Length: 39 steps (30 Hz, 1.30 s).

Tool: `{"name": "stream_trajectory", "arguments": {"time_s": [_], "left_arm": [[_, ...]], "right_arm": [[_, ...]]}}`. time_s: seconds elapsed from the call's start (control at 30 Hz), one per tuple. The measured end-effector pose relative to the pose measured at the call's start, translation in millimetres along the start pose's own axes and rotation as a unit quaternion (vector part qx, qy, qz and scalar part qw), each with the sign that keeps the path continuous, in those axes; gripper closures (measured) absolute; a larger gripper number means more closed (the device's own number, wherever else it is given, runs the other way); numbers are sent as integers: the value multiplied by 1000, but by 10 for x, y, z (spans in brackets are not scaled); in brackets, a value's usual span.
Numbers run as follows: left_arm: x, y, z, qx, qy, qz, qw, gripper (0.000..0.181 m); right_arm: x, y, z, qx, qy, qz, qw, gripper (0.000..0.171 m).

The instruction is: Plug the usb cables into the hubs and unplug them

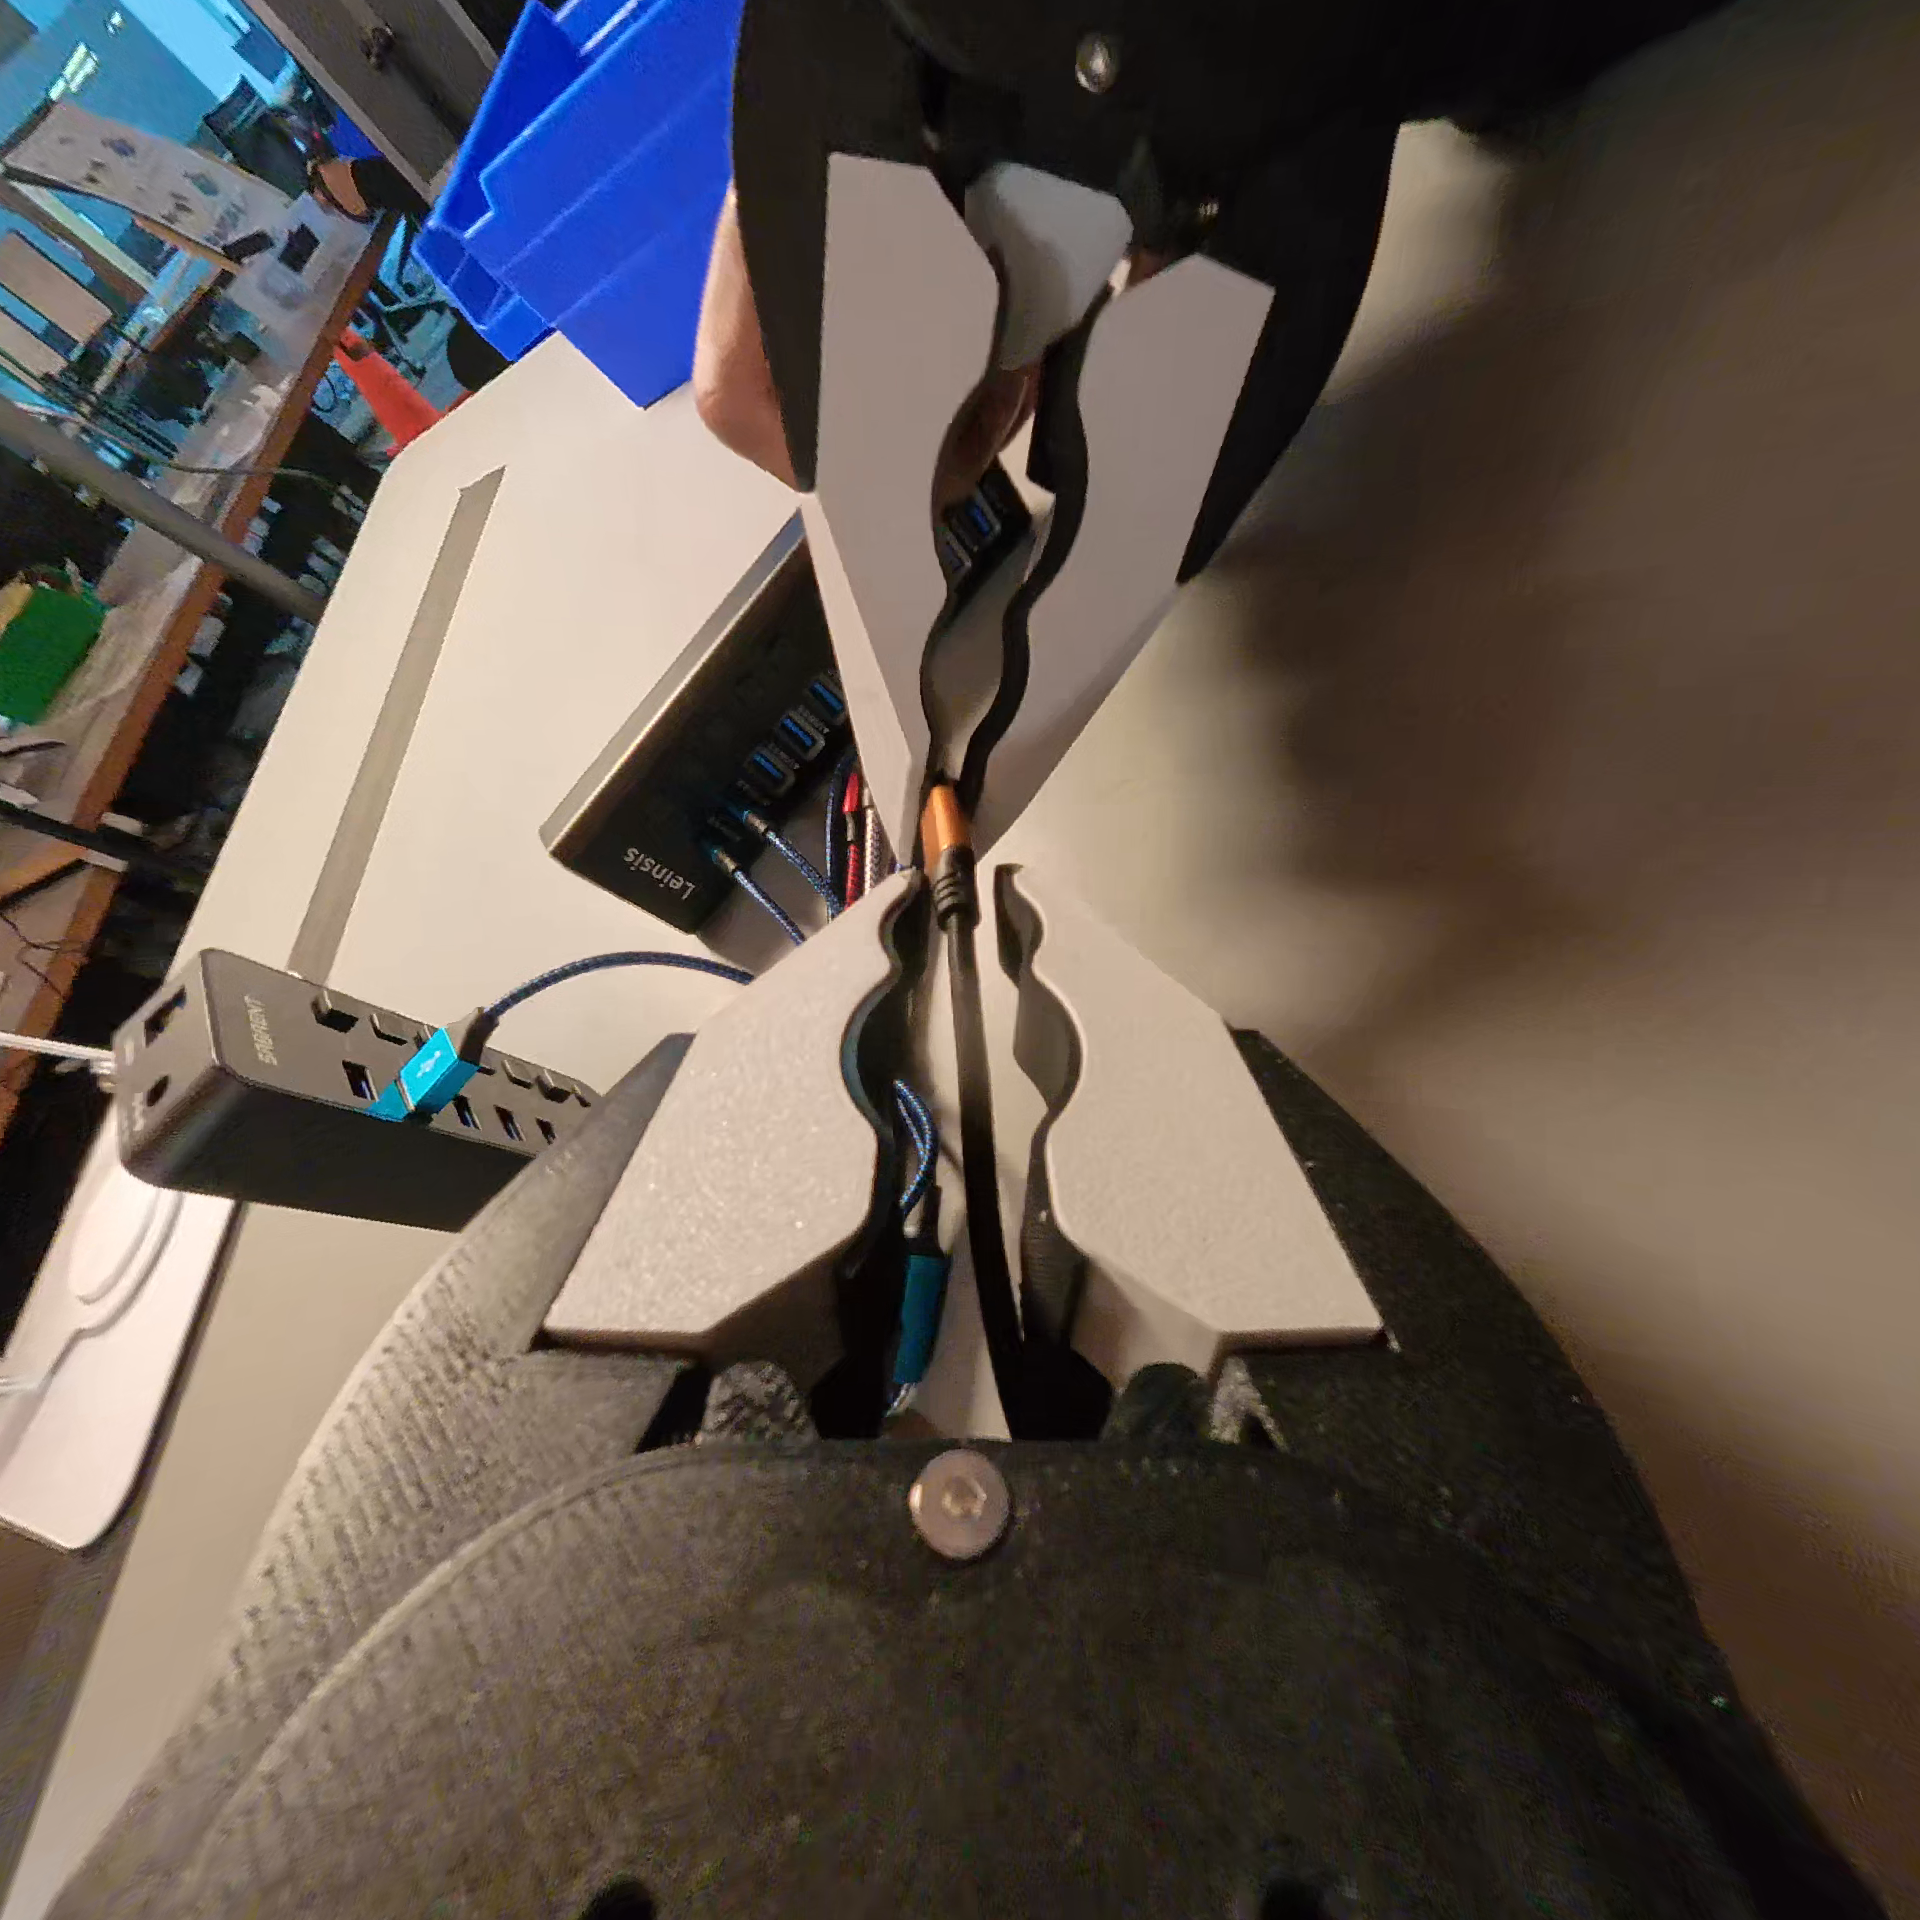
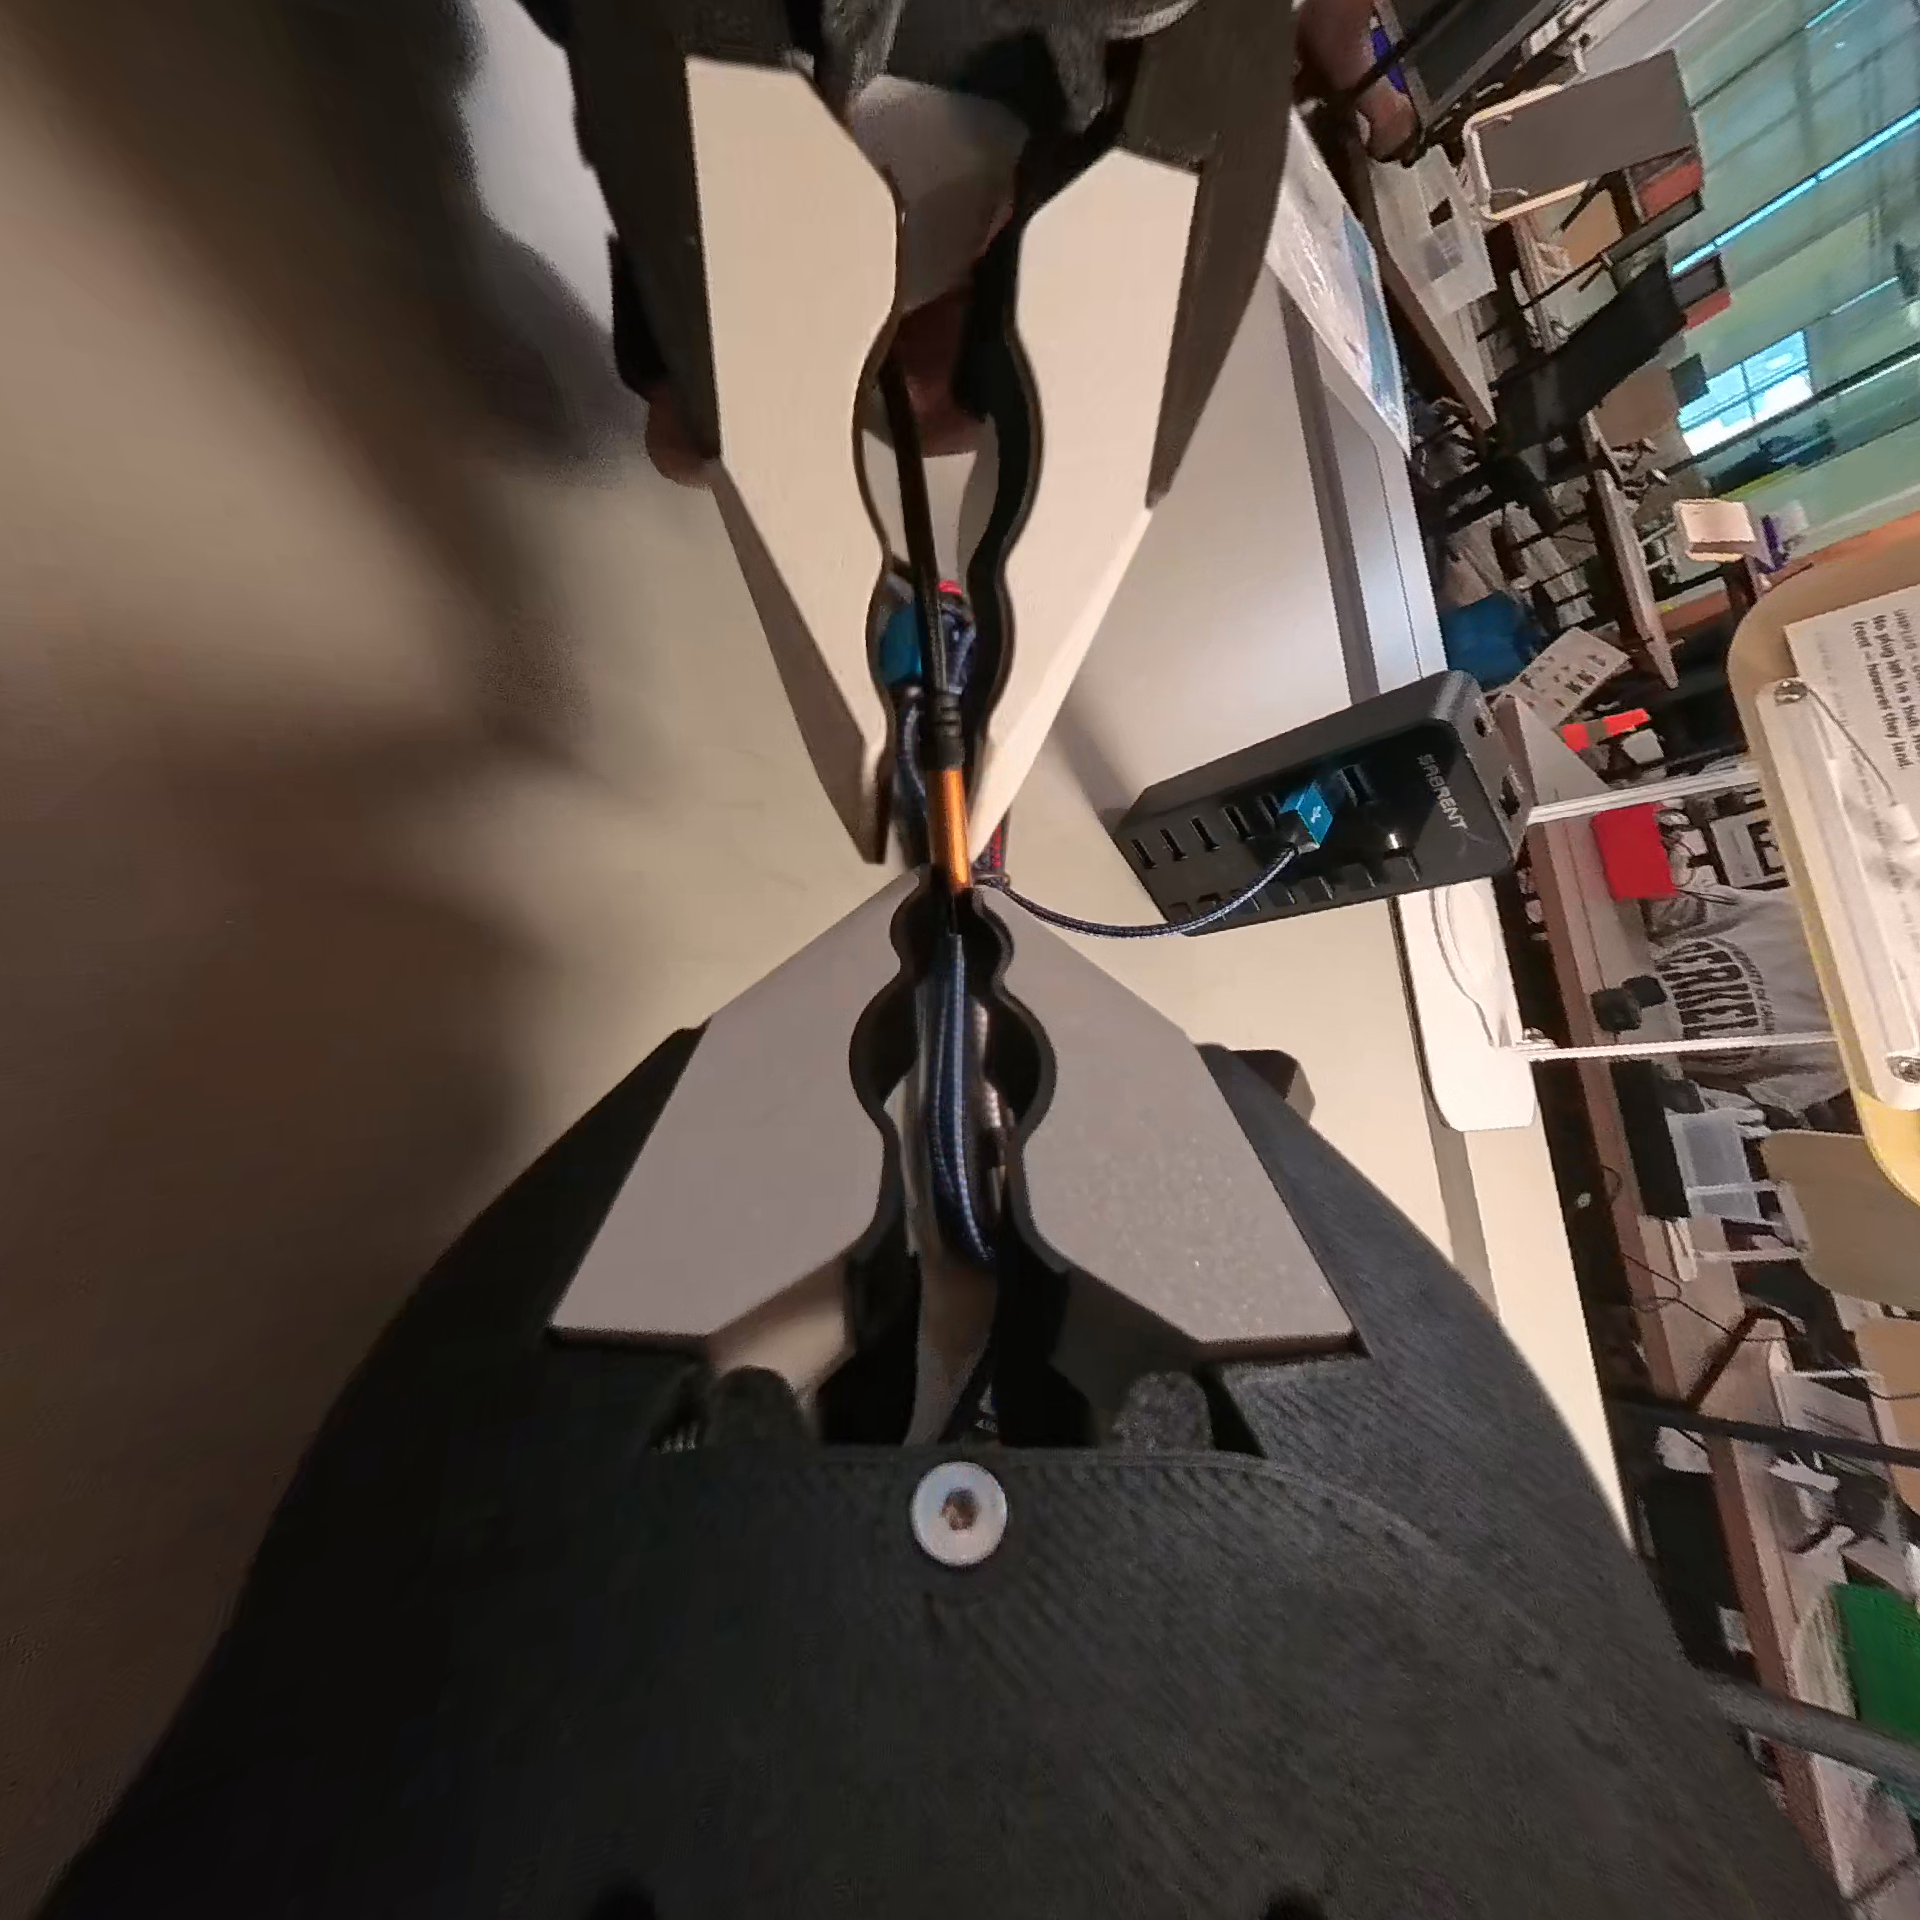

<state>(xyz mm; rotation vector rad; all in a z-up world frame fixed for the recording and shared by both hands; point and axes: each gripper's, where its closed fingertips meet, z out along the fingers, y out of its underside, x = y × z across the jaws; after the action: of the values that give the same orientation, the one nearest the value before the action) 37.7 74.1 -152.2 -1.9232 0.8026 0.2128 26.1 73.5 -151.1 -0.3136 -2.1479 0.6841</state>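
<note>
Left hand-held gripper point(image 1: 961, 883): fingers apart, tips meeting the other gripper's tips point to point; black cable running down the gap between them, touching neither finger as far as can be seen.
Right hand-held gripper point(image 2: 940, 899): tips closed together on the metal end of the orange plug; pointed straight at the left one, fingertip to fingertip.
Orange plug point(image 1: 945, 821): one; orange sleeve with a black ribbed strain relief, lying in line between the two pairs of tips, above the tabletop.
Black cable point(image 1: 971, 1091): one; leading from the orange plug back through the left gripper's gap.
Person's hand point(image 1: 732, 384): partly seen behind the right gripper's body, gripping it.
Black hub point(image 1: 343, 1091): one; long black bar with two rows of ports, left of the orange plug in the left wrist view and right of it in the right wrist view, lying on the tabletop.
Blue plug point(image 1: 426, 1070): one seated in a port of the black hub; blue braided cable point(image 1: 613, 971) curving from it toward the orange plug.
Second blue plug point(image 1: 920, 1309): one; loose, low in the left gripper's gap, nearer the camera than the orange plug.
Grey hub point(image 1: 686, 727): one; flat, with a row of blue ports, just beyond the orange plug; two thin braided leads plugged into its near end.
Red braided cable point(image 1: 854, 831): one, just beside the orange plug; ends hidden.
Tabletop point(image 1: 540, 623): pale, carrying both hubs.
Blue bins point(image 1: 592, 197): stacked beyond the grey hub; count unclear.
</note>
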Motion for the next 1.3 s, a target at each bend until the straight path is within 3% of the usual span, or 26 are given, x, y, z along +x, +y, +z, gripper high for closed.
{"name": "stream_trajectory", "arguments": {"time_s": [0.33,0.6,0.73,0.83,1.0,1.3], "left_arm": [[14,-32,15,3,-19,51,999,170],[-189,-50,-111,14,-34,-26,999,174],[-412,-70,-266,50,-51,-99,992,174],[-587,-60,-399,81,-63,-155,983,174],[-828,-67,-632,146,-66,-240,957,174],[-1168,-36,-1103,247,-58,-349,902,175]], "right_arm": [[-36,-24,-44,17,-26,26,999,168],[269,49,-167,6,34,35,999,159],[601,313,-306,-24,75,108,991,147],[754,543,-400,-47,78,184,979,137],[643,813,-383,-83,3,295,952,122],[479,1127,-189,-197,-52,315,927,118]]}}
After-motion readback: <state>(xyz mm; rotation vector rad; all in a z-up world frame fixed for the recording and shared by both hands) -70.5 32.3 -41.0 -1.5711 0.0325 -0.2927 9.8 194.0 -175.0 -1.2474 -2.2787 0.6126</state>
